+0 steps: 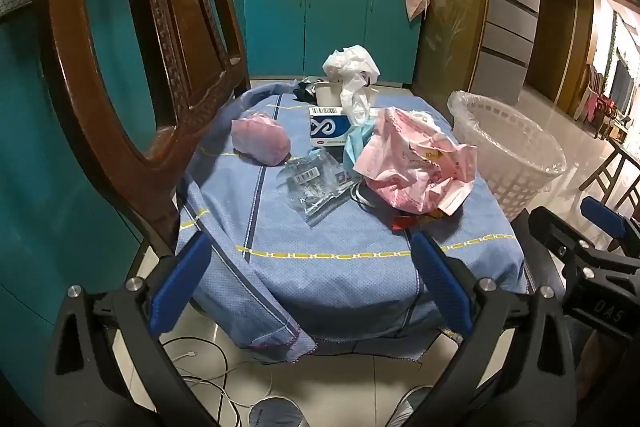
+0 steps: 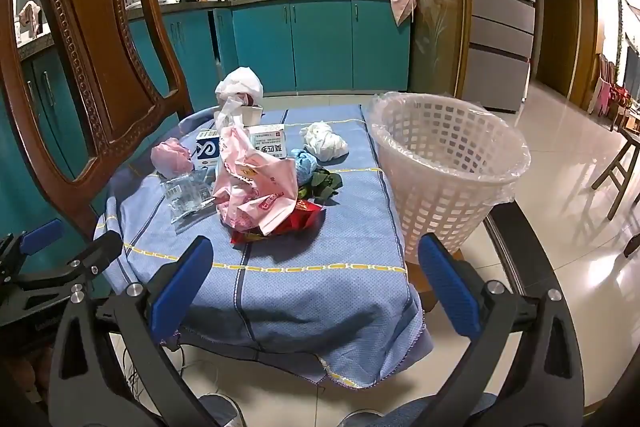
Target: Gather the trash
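Note:
Trash lies on a chair seat covered by a blue cloth (image 1: 320,235) (image 2: 320,227): a pink plastic bag (image 1: 416,167) (image 2: 256,187), a pink wad (image 1: 260,137) (image 2: 172,155), a clear wrapper (image 1: 312,183) (image 2: 186,193), a blue-white box (image 1: 328,127) (image 2: 208,149), a white bag on a cup (image 1: 352,67) (image 2: 238,87), a red wrapper (image 2: 280,227), a white wad (image 2: 324,141). A white lined basket (image 1: 508,151) (image 2: 444,163) stands to the right. My left gripper (image 1: 312,267) and right gripper (image 2: 316,267) are open and empty, short of the seat's front edge.
A carved wooden chair back (image 1: 132,67) (image 2: 104,67) rises at the left. Teal kitchen cabinets (image 1: 312,27) stand behind. White cables (image 1: 208,375) lie on the tiled floor below. A wooden stool (image 2: 616,171) stands at the right.

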Demonstrator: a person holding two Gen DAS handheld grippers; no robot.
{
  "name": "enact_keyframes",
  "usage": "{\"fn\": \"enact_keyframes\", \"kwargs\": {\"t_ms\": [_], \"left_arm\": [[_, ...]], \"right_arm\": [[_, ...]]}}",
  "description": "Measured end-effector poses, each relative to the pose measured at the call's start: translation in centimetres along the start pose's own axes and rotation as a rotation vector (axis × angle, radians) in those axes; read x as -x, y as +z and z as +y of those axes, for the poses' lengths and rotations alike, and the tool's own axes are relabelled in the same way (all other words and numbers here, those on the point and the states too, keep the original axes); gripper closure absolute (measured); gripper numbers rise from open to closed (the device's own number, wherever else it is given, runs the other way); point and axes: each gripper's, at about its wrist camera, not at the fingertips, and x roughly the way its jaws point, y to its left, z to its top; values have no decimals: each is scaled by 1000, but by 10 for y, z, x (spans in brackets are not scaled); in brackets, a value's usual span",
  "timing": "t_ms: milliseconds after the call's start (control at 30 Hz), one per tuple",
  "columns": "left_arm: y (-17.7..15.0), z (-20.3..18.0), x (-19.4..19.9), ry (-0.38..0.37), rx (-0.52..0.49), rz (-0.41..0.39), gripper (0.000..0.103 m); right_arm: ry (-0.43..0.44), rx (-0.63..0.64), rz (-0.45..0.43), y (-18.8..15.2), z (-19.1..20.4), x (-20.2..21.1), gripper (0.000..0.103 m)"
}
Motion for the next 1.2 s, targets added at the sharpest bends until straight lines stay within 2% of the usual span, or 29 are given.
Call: {"fn": "enact_keyframes", "kwargs": {"t_ms": [1200], "left_arm": [[0, -2, 1, -9, -4, 4, 4]], "right_arm": [[0, -1, 0, -1, -1, 1, 3]]}}
